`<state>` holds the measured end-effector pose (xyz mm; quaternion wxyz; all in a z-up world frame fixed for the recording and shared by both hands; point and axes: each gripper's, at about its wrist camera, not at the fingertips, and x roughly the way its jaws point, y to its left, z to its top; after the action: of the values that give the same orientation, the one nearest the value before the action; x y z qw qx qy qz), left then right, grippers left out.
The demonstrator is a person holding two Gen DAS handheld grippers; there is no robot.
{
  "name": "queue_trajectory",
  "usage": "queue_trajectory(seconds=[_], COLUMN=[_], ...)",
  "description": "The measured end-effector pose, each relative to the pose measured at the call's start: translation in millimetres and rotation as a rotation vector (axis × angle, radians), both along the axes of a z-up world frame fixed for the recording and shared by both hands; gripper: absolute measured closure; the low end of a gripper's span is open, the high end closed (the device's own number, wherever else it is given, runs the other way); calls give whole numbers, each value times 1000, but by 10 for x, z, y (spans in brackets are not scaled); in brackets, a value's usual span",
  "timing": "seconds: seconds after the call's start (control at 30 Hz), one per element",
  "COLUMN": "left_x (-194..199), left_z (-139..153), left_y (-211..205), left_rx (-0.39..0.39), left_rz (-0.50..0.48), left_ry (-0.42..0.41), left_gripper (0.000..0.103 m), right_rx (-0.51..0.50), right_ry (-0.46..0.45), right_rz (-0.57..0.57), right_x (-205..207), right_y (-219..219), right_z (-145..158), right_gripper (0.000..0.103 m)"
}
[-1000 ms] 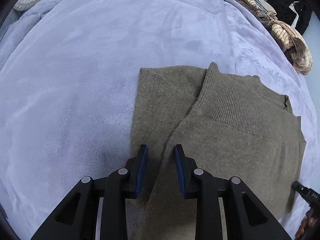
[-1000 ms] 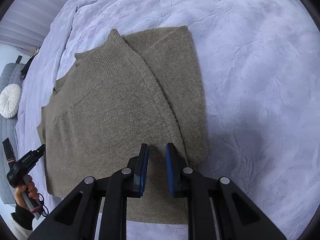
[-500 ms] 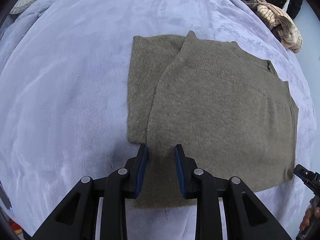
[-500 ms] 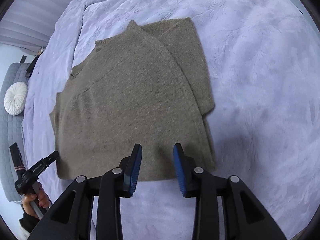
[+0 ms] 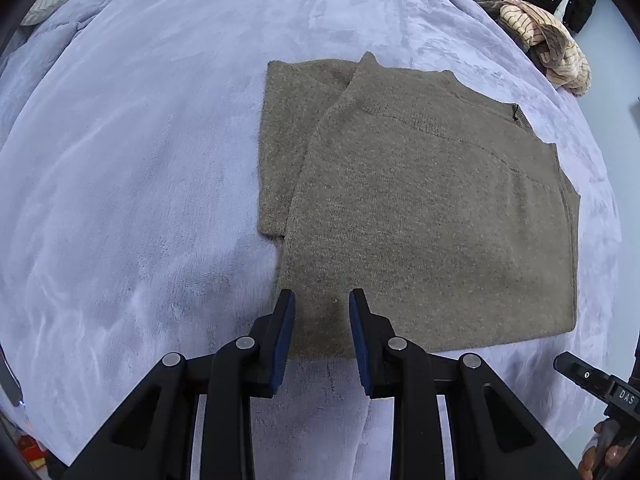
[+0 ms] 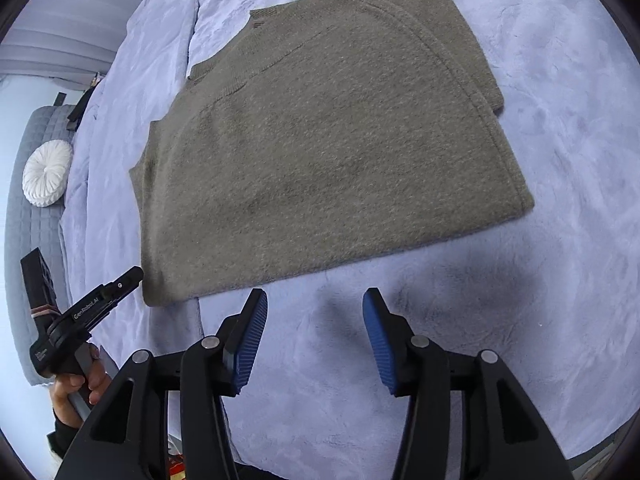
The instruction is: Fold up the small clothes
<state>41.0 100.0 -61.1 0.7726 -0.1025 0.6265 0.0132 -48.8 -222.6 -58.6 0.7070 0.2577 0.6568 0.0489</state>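
Lying flat on the bed [image 5: 132,168], the olive knit sweater [image 5: 432,216] is sitting partly folded, both sleeves tucked across the body so the outline is roughly rectangular. Left gripper [image 5: 322,322] is hovering over the near hem, jaws parted with nothing between them, pads just above the fabric edge. Right gripper [image 6: 314,328] is hanging over bare blanket just short of the hem, jaws spread wide and holding nothing.

Risks, as a judgement: the knit is looking thick, fuzzy and limp, so a pinch at the hem is likely catching only the top layer, and the tucked sleeve underneath is then sliding out as the hem lifts. The left sleeve edge [image 5: 276,160] is already poking out past the body line, so an uneven lift is probably skewing the fold. The plush lavender blanket is soft and grippy, so the pads may be grabbing pile along with the wool. Uneven heights between the two grippers would be leaving a diagonal crease.

Ribbed collar [image 5: 404,92] is lying at the far end. Striped clothes pile [image 5: 548,48] is sitting far right; round white cushion [image 6: 47,172] is off to the side.
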Motion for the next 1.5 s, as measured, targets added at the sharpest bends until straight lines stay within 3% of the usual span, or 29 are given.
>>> queue_trajectory(seconds=[0.03, 0.1, 0.13, 0.17, 0.23, 0.33, 0.43, 0.53, 0.73, 1.03, 1.27, 1.5], left_x=[-14, -55, -82, -116, -157, -228, -329, -456, -774, -1251, -1243, -820], left_z=[9, 24, 46, 86, 131, 149, 248, 393, 629, 760, 675, 546], left_y=[-5, -12, -12, -8, -18, -3, 58, 116, 16, -344, -335, -92], left_rx=[-2, 4, 18, 29, 31, 40, 25, 25, 33, 14, -2, 12], left_rz=[-4, -8, -2, 5, -11, -8, 37, 99, 184, 241, 191, 78], left_ry=[0, 3, -4, -26, -49, -43, -58, -85, -118, -61, -13, -3], left_gripper=[73, 38, 5, 1, 1, 1, 1, 1, 1, 1, 1, 1], right_rx=[1, 3, 4, 5, 12, 25, 34, 50, 65, 184, 229, 230], right_ry=[-1, -3, -3, -4, -10, -19, -34, -75, -99, -46, -41, -40], right_rz=[2, 8, 10, 12, 15, 23, 38, 56, 64, 51, 21, -93], right_x=[-10, -26, -36, -46, -64, -121, -174, -216, -308, -430, -483, -539], right_y=[34, 92, 122, 151, 186, 203, 150, 25, -344, -704, -639, -431], right_z=[16, 45, 63, 85, 136, 206, 295, 395, 508, 358, 231, 158], right_gripper=[49, 47, 46, 46, 45, 37, 32, 21, 20, 19, 19, 19])
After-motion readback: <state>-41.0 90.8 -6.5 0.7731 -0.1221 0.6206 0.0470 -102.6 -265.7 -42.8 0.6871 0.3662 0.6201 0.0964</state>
